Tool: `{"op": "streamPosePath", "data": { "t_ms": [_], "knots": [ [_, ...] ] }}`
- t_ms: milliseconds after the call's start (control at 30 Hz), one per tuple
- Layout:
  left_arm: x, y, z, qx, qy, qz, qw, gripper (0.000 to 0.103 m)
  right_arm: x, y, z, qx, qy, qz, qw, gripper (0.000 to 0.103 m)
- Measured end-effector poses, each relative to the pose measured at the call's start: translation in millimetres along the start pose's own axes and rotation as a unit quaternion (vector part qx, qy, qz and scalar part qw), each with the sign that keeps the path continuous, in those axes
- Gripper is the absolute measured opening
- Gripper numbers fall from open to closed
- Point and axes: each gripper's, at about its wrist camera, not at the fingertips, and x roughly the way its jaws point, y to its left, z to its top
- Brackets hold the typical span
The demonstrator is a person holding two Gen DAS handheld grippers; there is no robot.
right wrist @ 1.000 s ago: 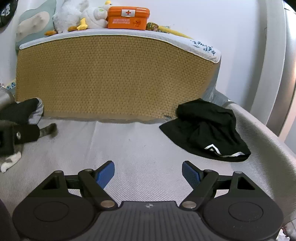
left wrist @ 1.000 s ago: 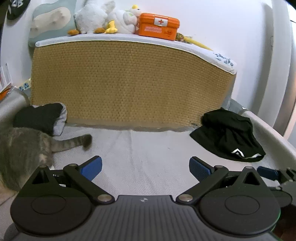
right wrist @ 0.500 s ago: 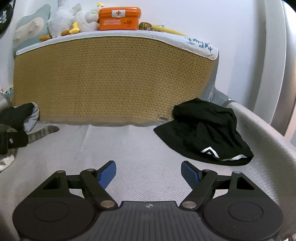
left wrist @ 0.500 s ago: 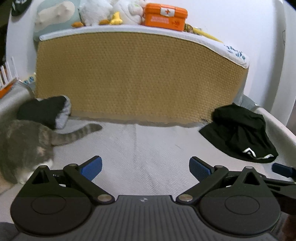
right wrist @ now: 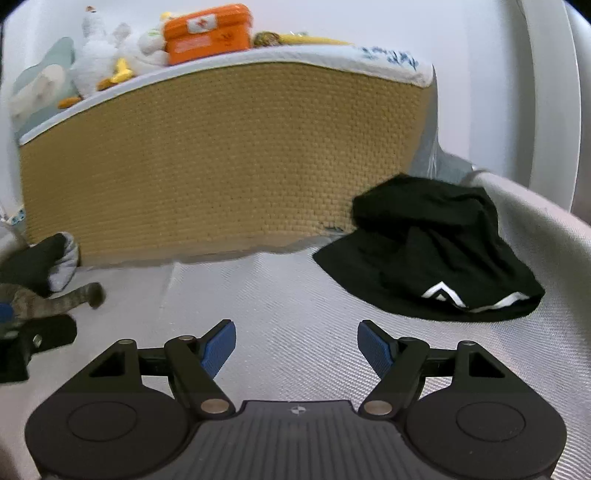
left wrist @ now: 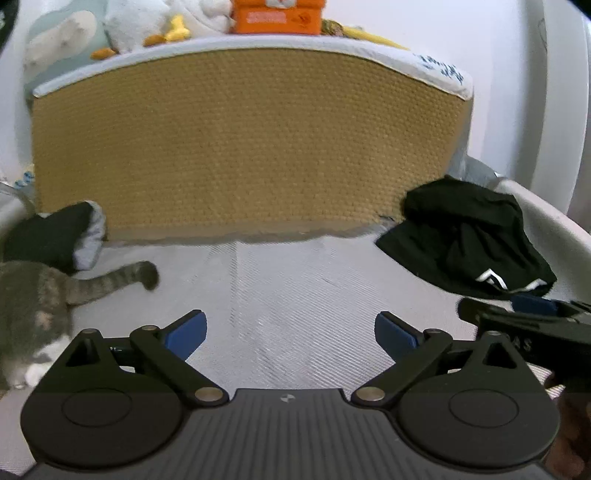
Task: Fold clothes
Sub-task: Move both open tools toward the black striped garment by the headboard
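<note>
- Both grippers have come forward and lower over the grey cover (left wrist: 295, 280); the woven panel (left wrist: 243, 147) and the black garment (right wrist: 432, 251) loom larger than a second ago.
- The right gripper (right wrist: 296, 349) has just been narrowing its jaws a little; nothing lies between them, so it is released, with bare cover under the blue pads.
- The left gripper (left wrist: 290, 334) stands wide apart and empty too, unchanged in spread.
- The garment lies crumpled at about 2 o'clock from the right gripper, against the panel's right end, untouched. Folding has not begun; the approach looks aimed at a first pick-up.
- The cat (left wrist: 33, 302) at 9 o'clock has swung its tail (left wrist: 118, 282) across the cover, closer to the working area, which could get in the way.
- Only the left view shows the cat's body and white paw, and the right gripper from the side near the garment's hem.
- Only the right view shows the garment's whole outline with its white stripe, and the orange box (right wrist: 207, 31) in full.
</note>
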Motion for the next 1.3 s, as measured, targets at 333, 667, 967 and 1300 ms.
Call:
{"op": "streamPosePath", "data": {
  "t_ms": [333,667,967,1300],
  "knots": [
    [29,-10,1,0.004,0.012,-0.003,0.9999,0.099,31,-12,0,0.0,-0.016,0.008,1.0,0.073],
    [44,-20,4,0.022,-0.005,0.002,0.9997,0.099,51,-18,-17,-0.008,-0.044,0.005,0.999,0.073],
    [68,-33,7,0.04,-0.009,-0.015,0.999,0.099,74,-44,-24,0.041,-0.036,-0.044,0.998,0.073],
    [94,-61,20,0.056,-0.018,-0.045,0.9972,0.098,96,-62,-12,0.082,-0.063,-0.116,0.988,0.073]
  ]
}}
